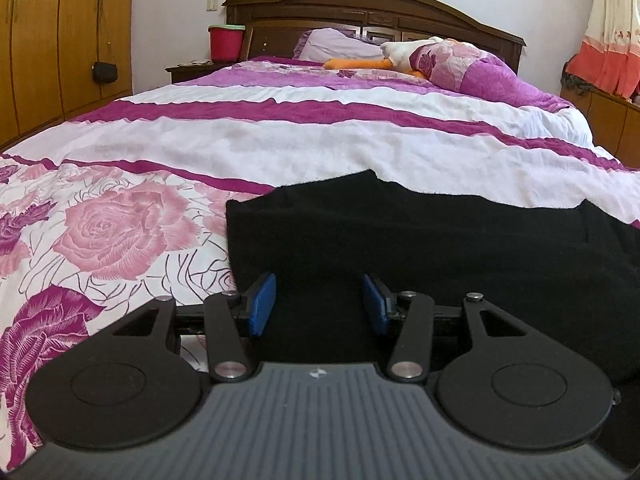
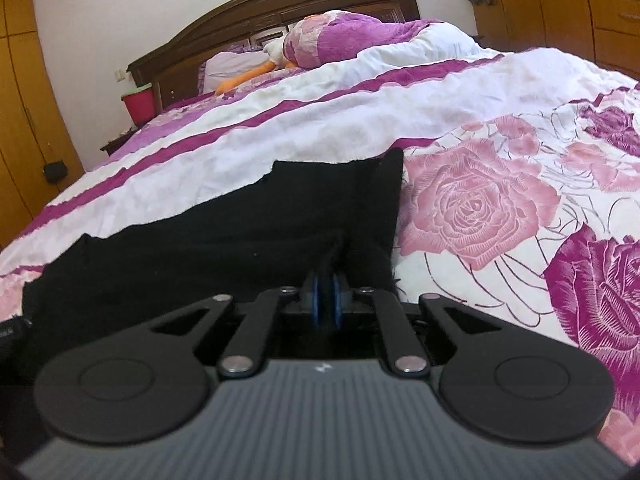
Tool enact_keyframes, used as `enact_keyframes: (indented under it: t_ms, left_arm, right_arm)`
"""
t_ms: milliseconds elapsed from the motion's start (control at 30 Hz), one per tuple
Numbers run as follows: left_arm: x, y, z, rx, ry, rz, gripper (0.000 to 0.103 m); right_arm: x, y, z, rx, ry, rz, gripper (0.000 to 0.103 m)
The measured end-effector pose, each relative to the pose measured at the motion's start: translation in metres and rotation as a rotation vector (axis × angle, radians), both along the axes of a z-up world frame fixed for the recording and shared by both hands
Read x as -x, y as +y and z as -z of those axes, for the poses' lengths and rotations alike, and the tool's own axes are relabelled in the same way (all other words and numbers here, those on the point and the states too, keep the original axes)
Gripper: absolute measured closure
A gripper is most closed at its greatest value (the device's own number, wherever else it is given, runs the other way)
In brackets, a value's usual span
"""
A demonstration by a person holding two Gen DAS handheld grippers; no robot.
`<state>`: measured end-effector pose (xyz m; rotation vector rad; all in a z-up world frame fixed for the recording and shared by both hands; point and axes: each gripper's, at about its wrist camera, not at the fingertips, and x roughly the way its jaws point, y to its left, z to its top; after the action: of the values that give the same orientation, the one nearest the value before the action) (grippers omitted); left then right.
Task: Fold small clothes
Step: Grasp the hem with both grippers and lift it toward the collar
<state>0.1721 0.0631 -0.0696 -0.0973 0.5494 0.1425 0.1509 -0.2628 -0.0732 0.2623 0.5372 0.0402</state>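
A black garment (image 1: 420, 240) lies flat on the flowered bedspread (image 1: 120, 232), near the bed's front edge. My left gripper (image 1: 319, 304) hovers over its left part with the blue pads (image 1: 264, 304) apart and only flat cloth beneath the gap. In the right wrist view the same black garment (image 2: 224, 240) spreads leftward. My right gripper (image 2: 326, 292) is shut on a pinched ridge of that black cloth close to its right edge, and the fabric puckers up between the pads.
Pillows and an orange-and-white soft toy (image 1: 400, 56) lie by the dark wooden headboard (image 1: 372, 8). A red bucket (image 1: 225, 42) stands on the nightstand, wooden wardrobes (image 1: 48, 40) line the left wall, a dresser (image 2: 560, 20) stands right of the bed.
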Motion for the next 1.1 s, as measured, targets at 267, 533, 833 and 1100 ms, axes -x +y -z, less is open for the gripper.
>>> enact_keyframes:
  t_ms: [267,533,833,1100]
  left_arm:
    - [0.036,0.003,-0.022,-0.045,0.033,0.038,0.047]
    - [0.091,0.016,-0.049,-0.035,0.058,0.018,0.047]
    - [0.147,0.034,-0.059,0.016,0.118,-0.012,0.046]
    - [0.195,0.043,-0.051,0.076,0.152,0.006,0.043]
  right_arm:
    - [0.036,-0.009,-0.016,-0.045,0.025,0.006,0.085]
    - [0.093,-0.014,-0.037,-0.029,0.015,-0.032,0.056]
    - [0.147,-0.028,-0.044,-0.026,0.057,-0.050,0.056]
    - [0.192,-0.039,-0.038,-0.011,0.079,-0.030,0.056]
